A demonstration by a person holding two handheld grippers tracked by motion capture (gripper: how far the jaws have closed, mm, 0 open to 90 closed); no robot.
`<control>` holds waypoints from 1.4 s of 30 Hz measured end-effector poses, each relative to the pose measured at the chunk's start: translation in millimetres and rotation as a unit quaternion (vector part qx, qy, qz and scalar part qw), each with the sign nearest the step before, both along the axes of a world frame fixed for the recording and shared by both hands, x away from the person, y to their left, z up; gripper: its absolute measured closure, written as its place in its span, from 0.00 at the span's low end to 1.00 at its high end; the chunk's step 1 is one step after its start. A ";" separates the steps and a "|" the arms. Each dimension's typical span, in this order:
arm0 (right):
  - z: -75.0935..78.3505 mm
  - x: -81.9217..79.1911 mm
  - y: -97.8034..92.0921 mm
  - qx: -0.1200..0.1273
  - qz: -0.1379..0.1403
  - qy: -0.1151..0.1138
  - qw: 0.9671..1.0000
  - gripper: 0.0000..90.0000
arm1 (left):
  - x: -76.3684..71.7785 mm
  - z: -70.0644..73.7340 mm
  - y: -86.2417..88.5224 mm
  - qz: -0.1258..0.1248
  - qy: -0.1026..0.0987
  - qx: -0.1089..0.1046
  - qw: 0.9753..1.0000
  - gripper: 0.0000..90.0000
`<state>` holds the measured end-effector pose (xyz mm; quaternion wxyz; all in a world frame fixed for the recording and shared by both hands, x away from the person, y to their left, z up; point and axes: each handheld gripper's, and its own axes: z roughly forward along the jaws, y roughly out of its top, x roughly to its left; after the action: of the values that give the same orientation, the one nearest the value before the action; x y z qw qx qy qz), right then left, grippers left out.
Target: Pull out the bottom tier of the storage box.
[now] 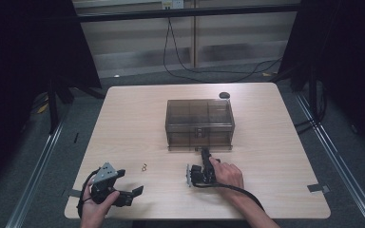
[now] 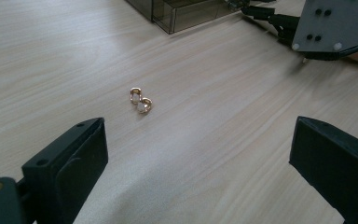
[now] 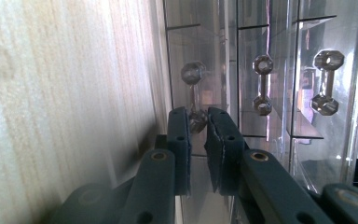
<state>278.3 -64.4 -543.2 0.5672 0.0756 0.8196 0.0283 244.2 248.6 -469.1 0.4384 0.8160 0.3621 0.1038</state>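
A smoky see-through drawer box point(image 1: 199, 123) stands at the table's middle. My right gripper point(image 1: 205, 153) lies turned on its side at the box's front face. In the right gripper view, that gripper point(image 3: 198, 122) is shut on the knob end of a small dumbbell-shaped drawer handle point(image 3: 193, 74). Two more such handles point(image 3: 263, 91) point(image 3: 326, 88) sit beside it. A small gold ring-like piece point(image 1: 144, 167) lies on the bare wood near the front left. My left gripper point(image 1: 130, 182) is open just short of the gold piece point(image 2: 141, 101), its jaws wide apart point(image 2: 198, 140).
A small black round object point(image 1: 225, 95) rests at the table's far edge behind the box. Grey tape tabs point(image 1: 317, 188) stick to the front table edges. The right gripper's grey plate point(image 2: 328, 23) shows in the left gripper view, beyond the gold piece.
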 end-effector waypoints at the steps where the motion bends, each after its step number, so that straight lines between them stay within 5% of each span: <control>1: 0.0 0.0 0.0 0.000 0.000 0.000 1.000 0.88 | 0.0 0.0 0.0 0.000 0.000 0.000 1.000 0.05; 24: 16.4 0.0 -8.9 0.082 0.006 0.033 0.996 0.84 | -0.2 0.1 0.1 0.001 0.000 -0.001 1.000 0.05; 30: 27.3 2.0 -15.0 0.128 0.015 0.060 0.990 0.81 | -0.2 0.1 0.2 0.001 0.000 -0.001 1.000 0.05; 31: 31.0 4.6 -19.9 0.150 0.016 0.081 0.985 0.81 | -0.2 0.1 0.3 0.003 0.001 -0.001 1.000 0.05; 35: 34.6 7.6 -25.7 0.176 0.017 0.102 0.979 0.80 | 0.1 -0.5 0.6 0.005 0.003 -0.003 1.000 0.05; 37: 38.2 10.7 -31.8 0.199 0.022 0.126 0.972 0.77 | 0.5 -0.6 1.1 0.006 0.003 -0.004 1.000 0.05; 38: 38.2 10.7 -31.8 0.199 0.022 0.126 0.972 0.77 | 0.5 -0.6 1.1 0.006 0.003 -0.004 1.000 0.05; 39: 40.0 12.9 -35.8 0.211 0.027 0.145 0.966 0.76 | 0.8 -0.7 1.4 0.006 0.004 -0.002 1.000 0.05; 41: 40.2 14.0 -37.4 0.214 0.029 0.152 0.964 0.75 | 0.9 -0.8 1.5 0.006 0.004 -0.003 1.000 0.05; 42: 40.8 16.4 -41.4 0.227 0.032 0.164 0.960 0.74 | 0.9 -0.8 1.6 0.006 0.004 -0.002 1.000 0.05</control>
<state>294.6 -105.8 -502.4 0.3919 0.1793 0.8754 0.2188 245.0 250.2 -469.9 0.4384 0.8130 0.3693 0.1026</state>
